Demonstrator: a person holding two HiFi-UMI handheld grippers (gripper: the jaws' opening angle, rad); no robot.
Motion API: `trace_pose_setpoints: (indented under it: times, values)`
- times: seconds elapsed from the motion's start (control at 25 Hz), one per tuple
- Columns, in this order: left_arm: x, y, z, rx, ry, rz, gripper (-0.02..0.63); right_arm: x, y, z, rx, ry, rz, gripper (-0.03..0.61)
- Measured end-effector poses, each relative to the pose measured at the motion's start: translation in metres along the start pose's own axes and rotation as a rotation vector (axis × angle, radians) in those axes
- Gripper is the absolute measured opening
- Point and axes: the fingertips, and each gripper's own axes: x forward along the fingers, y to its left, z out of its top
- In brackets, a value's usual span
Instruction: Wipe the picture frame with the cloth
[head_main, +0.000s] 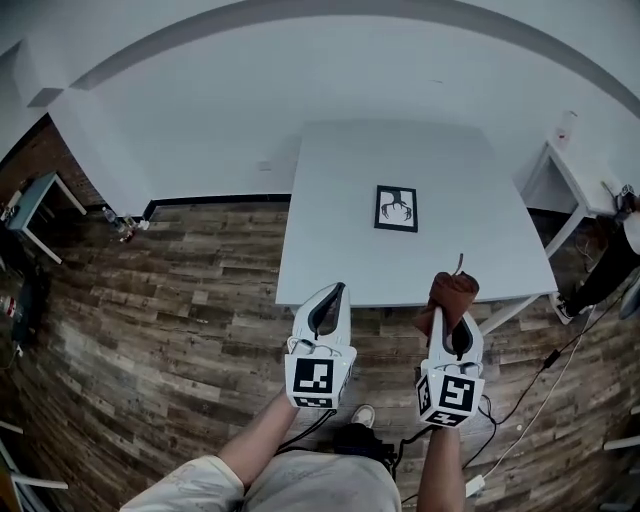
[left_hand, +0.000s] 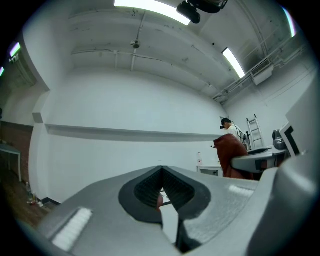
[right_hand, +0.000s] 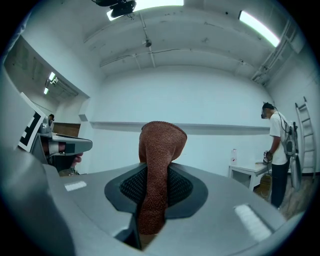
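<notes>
A small black picture frame (head_main: 396, 209) with a white print lies flat near the middle of the white table (head_main: 330, 240). A rust-brown cloth (head_main: 450, 297) hangs bunched from my right gripper (head_main: 452, 322), which is shut on it just off the table's near edge. In the right gripper view the cloth (right_hand: 156, 175) stands up between the jaws. My left gripper (head_main: 327, 300) is held at the near edge to the left of the right one, shut with nothing in it. Both grippers point up off the table, well short of the frame.
A second white table (head_main: 578, 180) stands at the right, with a person (right_hand: 279, 150) beside it. A dark side table (head_main: 35, 205) is far left. Cables (head_main: 540, 390) trail over the wood floor (head_main: 150, 330) at the right. My shoe (head_main: 362, 414) shows below.
</notes>
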Motion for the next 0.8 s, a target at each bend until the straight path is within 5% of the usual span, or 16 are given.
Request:
trace_pose_setpoints:
  times: [0.32,0.8]
  values:
    - [0.087,-0.012,-0.005,-0.002,0.012,0.027,0.0,0.072,-0.057,-0.014,0.023,0.017,0.024,0.106]
    - [0.189,0.014,-0.032,0.005,0.009,-0.002,0.001,0.177,-0.068,-0.038,0.001,0.069,0.027,0.105]
